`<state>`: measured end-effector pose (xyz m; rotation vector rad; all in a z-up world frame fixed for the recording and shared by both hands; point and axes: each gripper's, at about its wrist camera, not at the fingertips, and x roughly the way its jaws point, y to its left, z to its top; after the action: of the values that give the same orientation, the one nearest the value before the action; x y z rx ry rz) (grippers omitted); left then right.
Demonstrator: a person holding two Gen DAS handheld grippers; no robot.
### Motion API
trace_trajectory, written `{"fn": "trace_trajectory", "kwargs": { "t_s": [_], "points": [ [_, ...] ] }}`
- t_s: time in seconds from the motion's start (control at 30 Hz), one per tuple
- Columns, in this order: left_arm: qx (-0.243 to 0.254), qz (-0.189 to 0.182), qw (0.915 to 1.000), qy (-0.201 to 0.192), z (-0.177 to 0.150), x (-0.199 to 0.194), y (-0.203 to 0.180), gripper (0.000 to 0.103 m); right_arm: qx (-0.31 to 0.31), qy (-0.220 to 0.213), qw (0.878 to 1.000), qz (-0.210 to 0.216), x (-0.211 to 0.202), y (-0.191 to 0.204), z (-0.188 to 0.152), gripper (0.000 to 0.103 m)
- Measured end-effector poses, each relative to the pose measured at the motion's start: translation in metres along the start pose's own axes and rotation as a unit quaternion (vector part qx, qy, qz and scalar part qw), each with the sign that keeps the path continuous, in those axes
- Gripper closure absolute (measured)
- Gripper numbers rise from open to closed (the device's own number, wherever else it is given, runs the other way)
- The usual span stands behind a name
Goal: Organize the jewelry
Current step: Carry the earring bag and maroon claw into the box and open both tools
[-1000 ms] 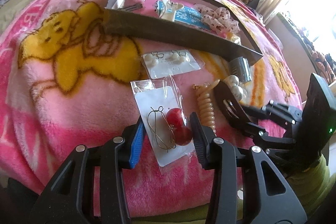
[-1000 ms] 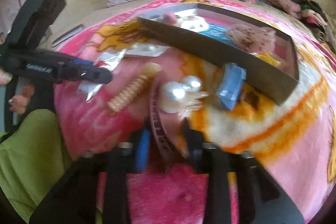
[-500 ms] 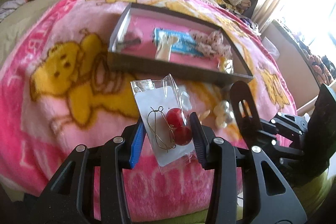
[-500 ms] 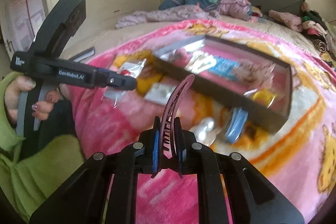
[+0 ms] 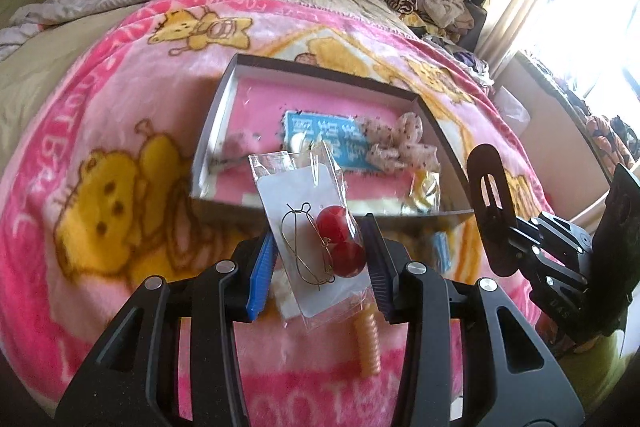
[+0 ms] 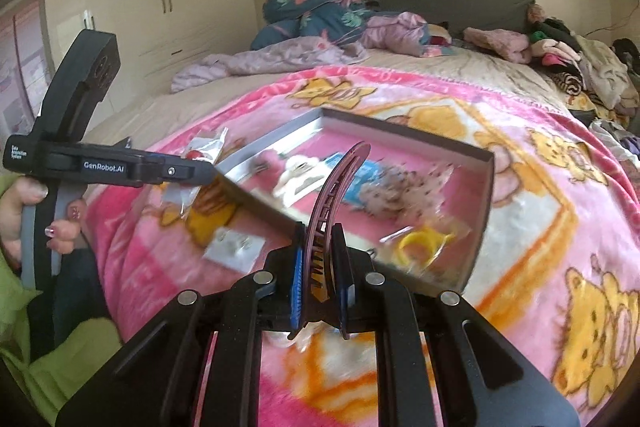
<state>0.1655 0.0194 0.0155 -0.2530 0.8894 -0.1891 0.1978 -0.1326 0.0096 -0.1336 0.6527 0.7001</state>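
Right now your left gripper (image 5: 320,263) is clamped on the earring packet (image 5: 316,231), red beads showing between its pads, held up off the blanket (image 5: 100,131). Ahead of it lies the tray (image 5: 216,123). Your right gripper (image 6: 318,279) pinches the curved hair clip (image 6: 332,195) upright, with the tray just beyond its tip.
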Motion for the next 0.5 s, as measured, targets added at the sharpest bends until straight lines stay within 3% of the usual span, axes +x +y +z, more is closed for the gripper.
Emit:
{"fn": "trace_trajectory", "kwargs": {
  "t_s": [0.5],
  "points": [
    [0.034,-0.012,0.9993,0.013,0.034,0.05,-0.034,0.07,0.047,-0.011,0.998,-0.048,0.021,-0.052,0.02,0.09]
  ]
}}
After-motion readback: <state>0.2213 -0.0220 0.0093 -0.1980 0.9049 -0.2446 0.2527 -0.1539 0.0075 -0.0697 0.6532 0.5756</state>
